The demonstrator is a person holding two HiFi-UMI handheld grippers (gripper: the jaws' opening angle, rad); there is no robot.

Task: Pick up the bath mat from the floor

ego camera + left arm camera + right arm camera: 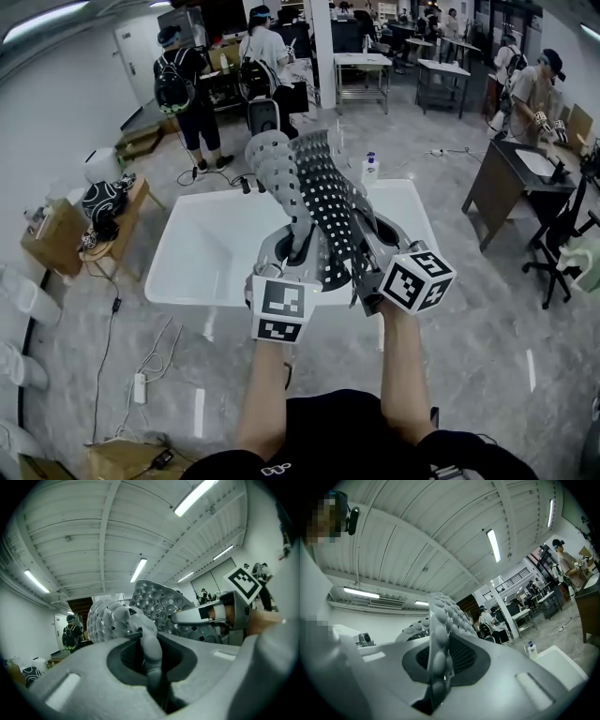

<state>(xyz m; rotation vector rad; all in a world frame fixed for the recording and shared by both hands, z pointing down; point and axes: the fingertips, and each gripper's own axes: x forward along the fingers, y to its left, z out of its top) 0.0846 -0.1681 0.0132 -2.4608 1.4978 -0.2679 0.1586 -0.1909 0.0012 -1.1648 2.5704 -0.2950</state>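
I'm clamping L gripper (298,248) and R gripper (368,246) onto grey perforated rubber bath mat (323,197), holding it upright above white rectangular tub (202,248).

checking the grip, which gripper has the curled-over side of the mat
The left gripper: the bath mat above it rolls over into a rounded, bumpy lobe. Above the right gripper it stands flatter, showing its square holes.

A white table (202,253) stands on a glossy grey floor (487,328), strip lights (138,570) on the ribbed ceiling (70,522).
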